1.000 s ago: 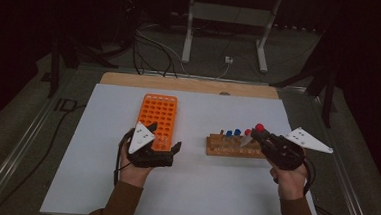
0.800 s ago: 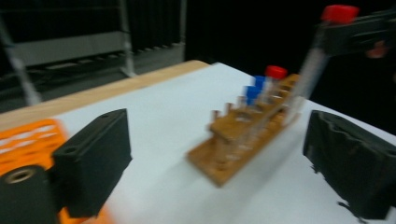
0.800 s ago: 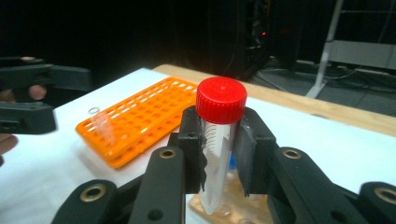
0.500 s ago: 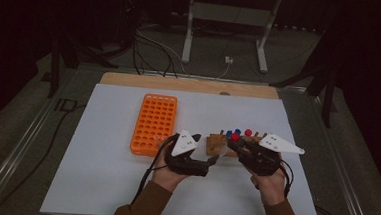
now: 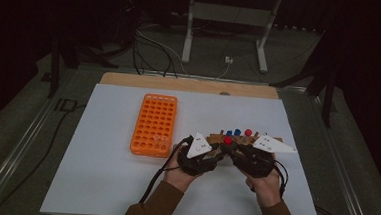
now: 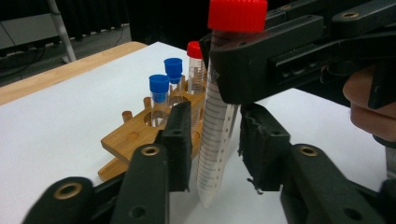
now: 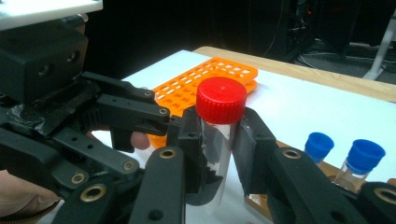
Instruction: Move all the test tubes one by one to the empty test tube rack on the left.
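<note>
Red-capped tube [image 6: 219,126] hangs upright above the bench [image 5: 104,182], right gripper [image 7: 219,140] clamped below its cap; left gripper [image 6: 212,144], jaws just closing, brackets its lower body, apparently without contact. Uneven squeeze could tilt it against the wooden rack [image 6: 140,135] beyond.

A clear tube [image 6: 215,126] printed with fine dark graduation lines wears a bright red cap [image 6: 237,14]; black jaws of the left gripper [image 6: 212,140] and the right gripper [image 7: 217,140] frame it, their pivots ringed in brass. The rack [image 6: 135,137] is honey-coloured wood and carries two tubes with blue caps [image 6: 166,77] and one more with a red cap [image 6: 194,49]. An orange tray [image 5: 155,125] of round holes lies on the white sheet [image 5: 99,172], edged by a pale wooden board [image 5: 130,80]. Grey-white triangular plates [image 5: 274,144] top the black grippers, and brown sleeves [image 5: 160,206] show below
</note>
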The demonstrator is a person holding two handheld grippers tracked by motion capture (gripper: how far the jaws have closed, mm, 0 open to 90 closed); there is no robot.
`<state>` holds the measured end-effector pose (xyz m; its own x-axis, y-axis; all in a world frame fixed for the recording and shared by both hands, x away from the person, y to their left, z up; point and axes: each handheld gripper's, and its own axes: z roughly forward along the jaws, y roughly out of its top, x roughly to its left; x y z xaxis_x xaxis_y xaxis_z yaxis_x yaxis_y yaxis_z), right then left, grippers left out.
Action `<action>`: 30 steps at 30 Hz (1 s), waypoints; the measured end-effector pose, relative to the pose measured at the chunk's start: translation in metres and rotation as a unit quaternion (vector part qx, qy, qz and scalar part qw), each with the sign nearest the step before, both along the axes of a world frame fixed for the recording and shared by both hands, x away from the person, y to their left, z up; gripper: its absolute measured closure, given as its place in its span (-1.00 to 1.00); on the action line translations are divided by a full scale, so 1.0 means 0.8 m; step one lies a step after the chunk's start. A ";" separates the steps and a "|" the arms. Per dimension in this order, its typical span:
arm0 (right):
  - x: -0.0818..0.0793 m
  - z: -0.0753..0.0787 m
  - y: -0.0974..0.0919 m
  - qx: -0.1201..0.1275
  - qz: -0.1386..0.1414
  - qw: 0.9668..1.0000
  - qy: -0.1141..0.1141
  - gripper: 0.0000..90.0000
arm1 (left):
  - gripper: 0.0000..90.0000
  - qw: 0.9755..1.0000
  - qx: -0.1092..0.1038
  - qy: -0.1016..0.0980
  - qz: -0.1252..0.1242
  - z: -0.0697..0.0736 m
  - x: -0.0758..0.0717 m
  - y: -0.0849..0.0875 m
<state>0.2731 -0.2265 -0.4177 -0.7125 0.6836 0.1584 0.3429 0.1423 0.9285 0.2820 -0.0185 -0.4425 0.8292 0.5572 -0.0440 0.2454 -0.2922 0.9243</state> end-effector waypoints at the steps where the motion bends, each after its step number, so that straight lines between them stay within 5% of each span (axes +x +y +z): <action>1: 0.000 0.000 0.001 0.000 0.001 1.000 0.001 0.65 | 0.54 1.000 0.001 -0.001 0.000 0.000 0.000 0.000; 6: 0.000 -0.001 0.002 -0.002 0.005 1.000 0.003 0.64 | 0.68 1.000 0.010 -0.005 -0.004 -0.001 -0.001 0.000; 13: 0.004 0.006 -0.016 0.036 0.007 0.999 -0.007 -0.09 | 0.68 1.000 0.013 -0.006 0.026 0.002 0.004 0.014; 19: 0.014 0.002 -0.030 0.016 -0.040 0.999 -0.003 -0.62 | 0.68 0.999 0.007 -0.011 0.049 0.008 0.004 0.036; 30: 0.027 -0.009 -0.048 -0.006 -0.098 0.995 0.017 -1.00 | 0.67 0.996 -0.011 -0.019 0.089 0.018 0.000 0.094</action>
